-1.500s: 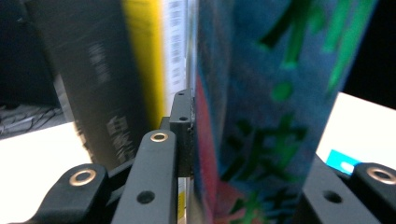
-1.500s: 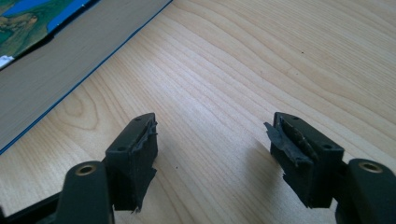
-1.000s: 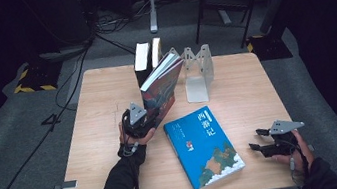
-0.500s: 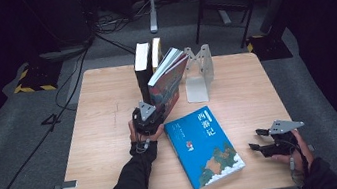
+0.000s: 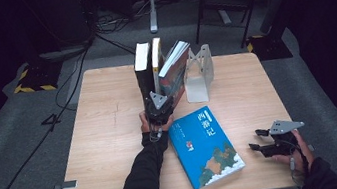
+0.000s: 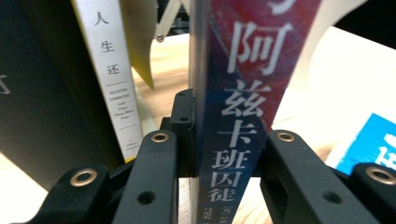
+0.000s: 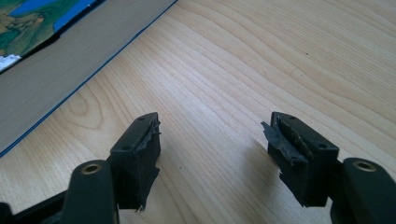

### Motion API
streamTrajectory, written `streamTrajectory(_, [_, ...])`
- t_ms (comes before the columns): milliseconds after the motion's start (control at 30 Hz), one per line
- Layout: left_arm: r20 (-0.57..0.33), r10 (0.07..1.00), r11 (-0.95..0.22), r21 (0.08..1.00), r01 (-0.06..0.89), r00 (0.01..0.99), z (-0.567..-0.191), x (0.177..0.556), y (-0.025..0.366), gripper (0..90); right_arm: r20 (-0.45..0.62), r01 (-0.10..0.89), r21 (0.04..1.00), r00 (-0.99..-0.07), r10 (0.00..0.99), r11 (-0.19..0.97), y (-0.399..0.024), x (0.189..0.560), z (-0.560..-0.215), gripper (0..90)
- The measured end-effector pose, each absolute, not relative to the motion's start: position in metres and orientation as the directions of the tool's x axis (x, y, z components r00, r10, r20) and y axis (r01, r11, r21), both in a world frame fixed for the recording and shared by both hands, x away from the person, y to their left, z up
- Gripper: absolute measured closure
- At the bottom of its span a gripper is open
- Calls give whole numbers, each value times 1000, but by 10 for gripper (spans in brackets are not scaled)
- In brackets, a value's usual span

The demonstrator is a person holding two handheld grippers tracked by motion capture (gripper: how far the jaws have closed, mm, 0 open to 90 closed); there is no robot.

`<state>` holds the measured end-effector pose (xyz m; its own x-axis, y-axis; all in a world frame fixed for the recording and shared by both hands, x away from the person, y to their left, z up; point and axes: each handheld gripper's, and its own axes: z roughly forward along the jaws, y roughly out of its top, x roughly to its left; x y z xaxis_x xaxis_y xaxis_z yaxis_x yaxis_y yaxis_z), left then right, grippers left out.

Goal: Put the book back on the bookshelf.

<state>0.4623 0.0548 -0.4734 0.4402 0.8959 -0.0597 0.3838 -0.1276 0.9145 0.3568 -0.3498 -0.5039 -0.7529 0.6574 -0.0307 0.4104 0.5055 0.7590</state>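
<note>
A book with a purple and red spine (image 6: 243, 93) leans against two upright books at the back middle of the table; the high view shows it tilted (image 5: 175, 70). My left gripper (image 5: 158, 107) is shut on the lower spine, with one black jaw on each side (image 6: 231, 140). Beside it stand a white-spined book (image 6: 109, 70) and a black book (image 6: 42, 93). A blue book (image 5: 204, 147) lies flat in the front middle. Near the table's front right corner, my right gripper (image 5: 259, 139) hovers open over bare wood (image 7: 212, 140), with nothing between its torn pads.
A white bookend (image 5: 198, 72) stands just right of the leaning book. The blue book's page edge (image 7: 56, 56) lies left of the right gripper. The wooden table (image 5: 106, 134) has bare room at its left side. Chairs and cables sit on the dark floor behind.
My left gripper has carried the coloured book to the right and toward the back, so it now stands steeper, close against the two upright books. The right gripper has stayed in place.
</note>
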Motion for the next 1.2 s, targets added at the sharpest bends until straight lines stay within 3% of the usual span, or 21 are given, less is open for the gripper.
streamTrajectory(467, [-20, 890, -178, 905, 387, 456, -470, 489, 27, 731, -28, 412, 758, -753, 657, 505, -350, 357, -504, 334])
streamTrajectory(533, [40, 890, -235, 895, 379, 455, -468, 494, 23, 727, -25, 414, 759, -753, 658, 502, -350, 358, -504, 334])
streamTrajectory(700, [18, 891, -221, 890, 399, 454, -466, 505, 25, 720, -19, 418, 758, -753, 658, 501, -350, 358, -504, 330])
streamTrajectory(1200, [86, 890, -288, 868, 404, 449, -466, 518, 22, 661, -14, 422, 756, -754, 657, 500, -351, 359, -504, 328])
